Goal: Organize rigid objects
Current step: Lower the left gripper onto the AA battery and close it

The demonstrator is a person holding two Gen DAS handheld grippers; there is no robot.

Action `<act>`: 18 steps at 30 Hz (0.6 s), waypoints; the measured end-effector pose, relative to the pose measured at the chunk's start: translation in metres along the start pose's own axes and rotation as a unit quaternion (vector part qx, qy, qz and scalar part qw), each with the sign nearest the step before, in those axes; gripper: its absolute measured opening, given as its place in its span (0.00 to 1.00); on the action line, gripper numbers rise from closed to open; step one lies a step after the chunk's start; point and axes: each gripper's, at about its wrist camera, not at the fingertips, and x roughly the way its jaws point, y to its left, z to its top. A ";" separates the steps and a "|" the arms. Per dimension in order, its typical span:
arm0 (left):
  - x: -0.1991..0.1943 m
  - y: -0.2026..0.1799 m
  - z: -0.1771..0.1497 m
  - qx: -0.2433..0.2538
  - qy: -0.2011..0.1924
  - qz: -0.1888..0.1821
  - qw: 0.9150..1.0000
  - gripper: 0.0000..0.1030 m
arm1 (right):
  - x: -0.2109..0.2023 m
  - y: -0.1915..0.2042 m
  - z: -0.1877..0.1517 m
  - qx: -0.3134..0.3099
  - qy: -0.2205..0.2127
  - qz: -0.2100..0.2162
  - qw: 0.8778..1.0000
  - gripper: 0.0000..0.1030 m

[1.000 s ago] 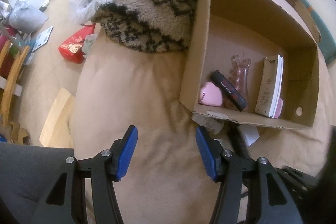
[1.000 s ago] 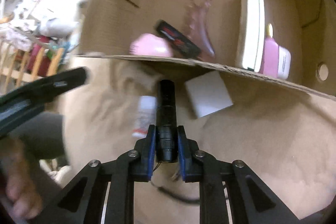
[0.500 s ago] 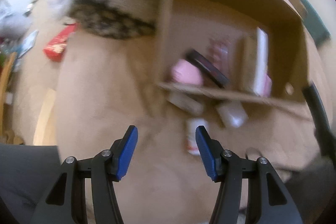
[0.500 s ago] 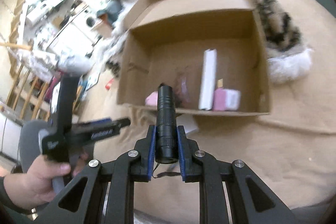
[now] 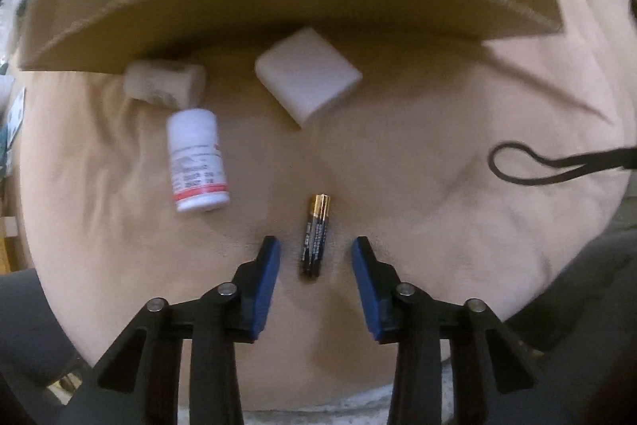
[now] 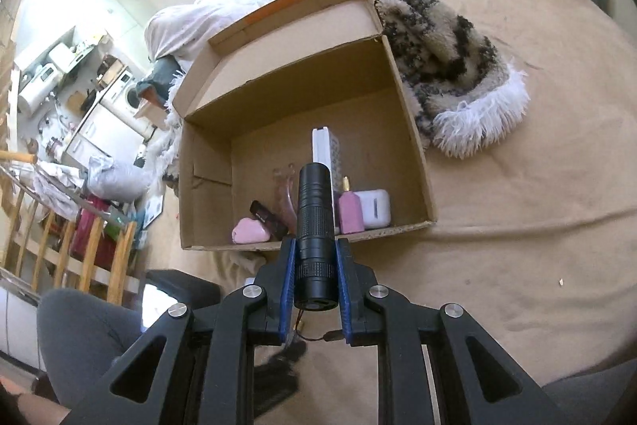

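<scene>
Left wrist: left gripper [image 5: 315, 257] points down at the beige bedspread [image 5: 438, 186], jaws closing around a battery [image 5: 315, 236], pads not touching it. White pill bottle [image 5: 196, 159], white block [image 5: 308, 80] and a small roll [image 5: 164, 89] lie outside the cardboard box [image 5: 278, 2]. Right wrist: right gripper [image 6: 315, 257] clamped on a black flashlight [image 6: 315, 226]; the box holds a pink heart case [image 6: 250, 230], pink bottle [image 6: 350, 214], white earbud case [image 6: 373, 208], white book [image 6: 323, 150].

Black claw [image 5: 315, 257] frames, blue pads [image 6: 287, 289], silver screws; grey trousers [image 6: 79, 329].
</scene>
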 end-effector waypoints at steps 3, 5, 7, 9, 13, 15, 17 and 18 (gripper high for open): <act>0.002 -0.004 0.002 0.010 -0.007 0.007 1.000 0.14 | 0.001 0.000 0.001 0.000 0.001 -0.001 1.000 0.19; 0.004 -0.003 0.004 0.010 -0.001 -0.005 1.000 0.09 | 0.002 0.001 0.003 0.000 0.003 -0.001 1.000 0.19; 0.003 0.003 0.006 -0.003 0.000 -0.013 1.000 0.09 | 0.003 0.002 0.003 -0.002 0.003 0.000 1.000 0.19; 0.001 0.006 0.005 -0.002 -0.005 -0.005 1.000 0.09 | 0.003 0.004 0.003 -0.004 0.002 0.000 1.000 0.19; -0.004 0.010 0.003 -0.013 -0.007 0.000 1.000 0.09 | 0.004 0.005 0.003 -0.005 0.004 -0.001 1.000 0.19; -0.006 0.012 0.000 -0.025 -0.004 -0.010 1.000 0.09 | 0.004 0.004 0.003 -0.003 0.005 -0.003 1.000 0.19; -0.010 0.017 -0.002 -0.033 -0.007 -0.010 0.999 0.09 | 0.004 0.003 0.002 0.001 0.004 -0.002 1.000 0.19; -0.012 0.019 -0.003 -0.034 -0.008 -0.009 0.999 0.09 | 0.004 0.003 0.003 0.001 0.003 -0.002 1.000 0.19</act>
